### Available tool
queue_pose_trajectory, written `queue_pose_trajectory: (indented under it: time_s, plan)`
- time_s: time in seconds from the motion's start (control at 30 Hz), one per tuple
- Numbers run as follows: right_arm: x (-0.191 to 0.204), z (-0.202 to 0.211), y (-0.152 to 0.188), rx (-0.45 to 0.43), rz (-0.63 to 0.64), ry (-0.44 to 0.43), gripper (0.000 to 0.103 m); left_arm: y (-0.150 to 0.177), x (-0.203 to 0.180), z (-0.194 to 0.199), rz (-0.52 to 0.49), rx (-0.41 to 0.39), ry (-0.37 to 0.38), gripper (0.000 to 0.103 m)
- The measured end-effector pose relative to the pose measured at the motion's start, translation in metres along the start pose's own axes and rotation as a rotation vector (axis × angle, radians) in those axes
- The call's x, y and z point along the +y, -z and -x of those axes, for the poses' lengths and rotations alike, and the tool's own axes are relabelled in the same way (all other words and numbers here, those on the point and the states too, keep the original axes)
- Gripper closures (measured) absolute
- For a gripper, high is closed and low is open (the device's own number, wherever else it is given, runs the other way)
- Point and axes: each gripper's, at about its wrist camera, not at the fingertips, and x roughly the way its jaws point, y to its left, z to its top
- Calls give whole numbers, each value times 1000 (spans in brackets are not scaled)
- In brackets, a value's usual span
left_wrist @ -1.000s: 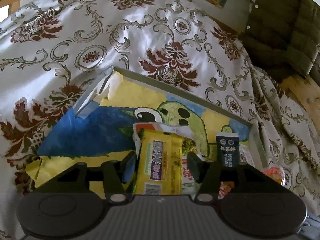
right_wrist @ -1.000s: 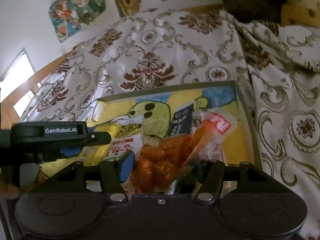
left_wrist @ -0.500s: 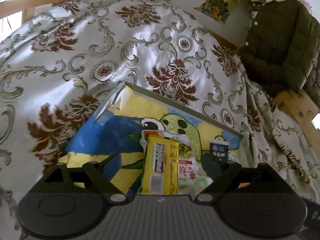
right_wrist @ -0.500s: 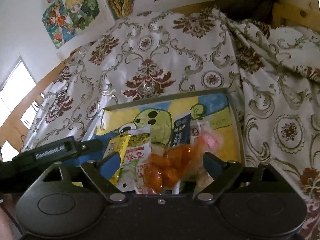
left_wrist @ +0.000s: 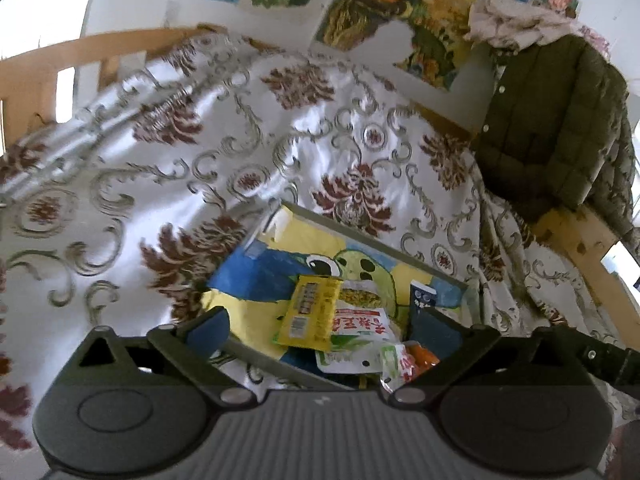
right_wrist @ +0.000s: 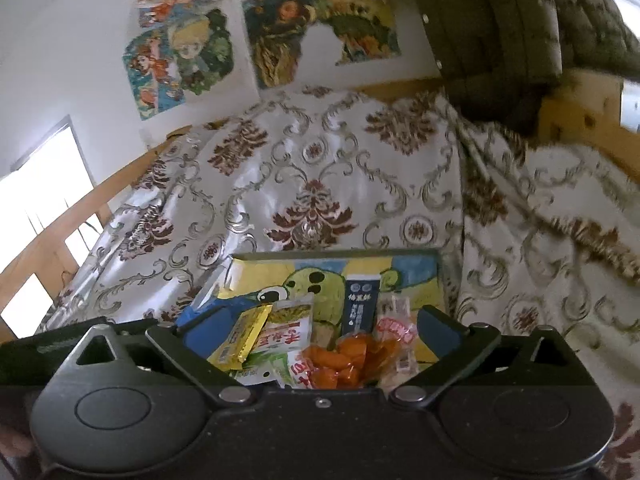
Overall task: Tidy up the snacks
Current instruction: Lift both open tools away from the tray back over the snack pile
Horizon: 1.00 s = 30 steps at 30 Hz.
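Left claw (left_wrist: 322, 326): jaws opening, spread wide, with nothing pressed between the blue pads; the snacks lie below and beyond it in the tray.
Right claw (right_wrist: 322, 326): jaws likewise opening, wide apart, gripping nothing; the packets show through the gap, clear of both pads.
Tray (left_wrist: 362, 238): shallow, rectangular, with a thin grey rim; its floor carries a flat cartoon print of a green frog on yellow and blue. It sits on the bed, near the claws.
Yellow packet (left_wrist: 310, 312): flat, glossy foil, oblong, with a barcode at its near end; it lies tilted across the white pouch, on the left of the pile.
White pouch (right_wrist: 285, 336): smooth plastic with red lettering and a green band, under the yellow packet.
Dark blue carton (right_wrist: 362, 304): slim, boxy, matte, with white characters; it seems to stand upright at the far side of the pile, though the fisheye bend makes that hard to judge.
Orange snack bag (right_wrist: 344, 362): clear crinkled film around lumpy orange pieces, nearest the right claw.
Bedspread (left_wrist: 168, 184): satiny white cloth, rumpled, with grey scrolls and maroon medallions.
Jacket (left_wrist: 556, 120): olive, quilted and puffy, hanging at the far right over a wooden frame.
Posters (right_wrist: 184, 56): paper cartoon prints on the white wall.
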Motion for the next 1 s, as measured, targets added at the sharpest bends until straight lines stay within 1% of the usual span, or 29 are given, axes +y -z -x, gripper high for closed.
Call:
queue_pose_trajectory:
  time_s: [0.2,0.37,0.47,0.6,0.77,0.9,1.0]
  plan:
    - [10,39,7,-53,54,8,1,13,-5,53,-35,-66,-12,0]
    - [13,70,28,-74,55,8,1,30,-7,90,-49,-115,-30,0]
    - [18,84,39,-75,68,-8,1,47,-5,113,-93,-148,-34,0]
    - [23,100,56,-74,84,-24,1,72,-2,138,-164,-184,-65,0]
    - [25,121,86,-71,87,-7,1,99,1,159,-223,-184,-91,0]
    - [26,135,109,-54,85,0,1,116,1,169,-249,-164,-89,0]
    - [29,145,128,-44,97,27,1,132,3,176,-259,-148,-82,0]
